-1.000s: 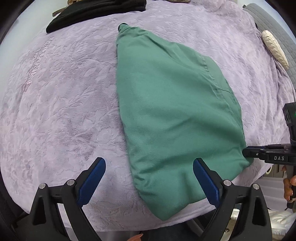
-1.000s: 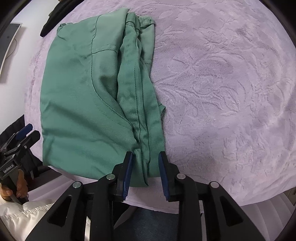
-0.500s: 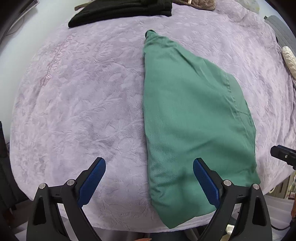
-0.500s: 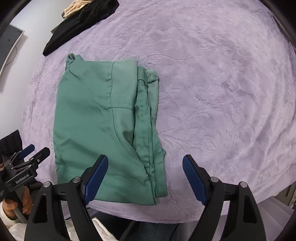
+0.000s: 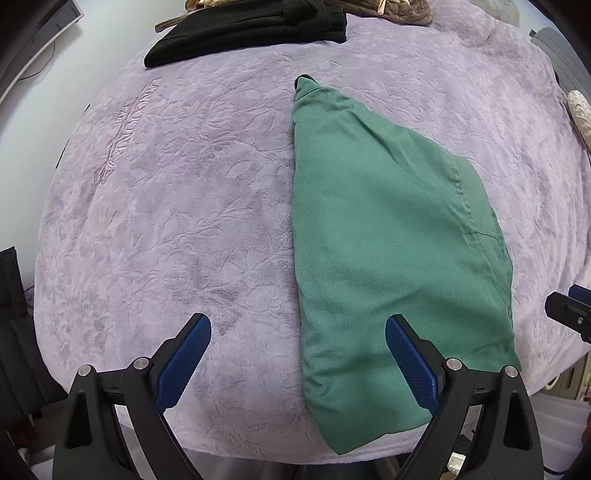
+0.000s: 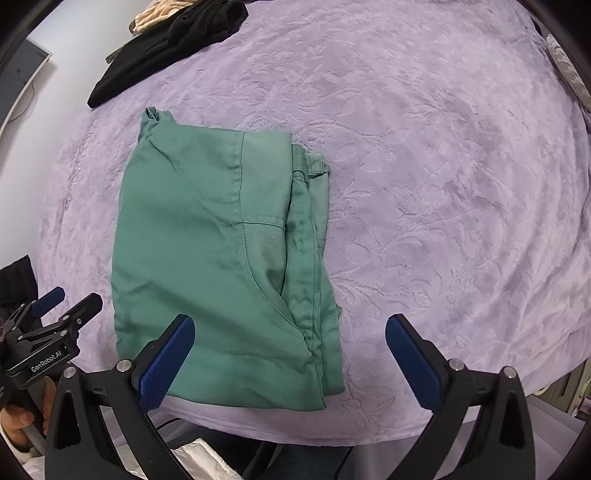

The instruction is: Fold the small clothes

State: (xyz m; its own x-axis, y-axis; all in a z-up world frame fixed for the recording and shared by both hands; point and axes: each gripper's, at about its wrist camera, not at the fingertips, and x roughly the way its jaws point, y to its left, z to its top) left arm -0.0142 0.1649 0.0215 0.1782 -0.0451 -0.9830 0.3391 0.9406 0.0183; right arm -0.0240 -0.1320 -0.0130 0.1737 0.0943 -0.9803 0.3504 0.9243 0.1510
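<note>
- The purple blanket [image 6: 443,184] fills nearly all of both my views, its embossed leaf pattern plain to see.
- The green garment [image 6: 207,258] lies folded flat on the blanket, left of centre in my right wrist view and right of centre in my left wrist view [image 5: 388,240]; its near edge sits close to the blanket's lower edge.
- A pile of black clothes [image 5: 251,29] sits at the upper edge of the left view, well apart from the green garment.
- My right gripper [image 6: 290,352] hangs above the garment's near edge; its fingers have just been opening and now stand wide, holding nothing.
- My left gripper [image 5: 297,354] also has its fingers spread wide, gripping nothing, over the garment's left edge.
</note>
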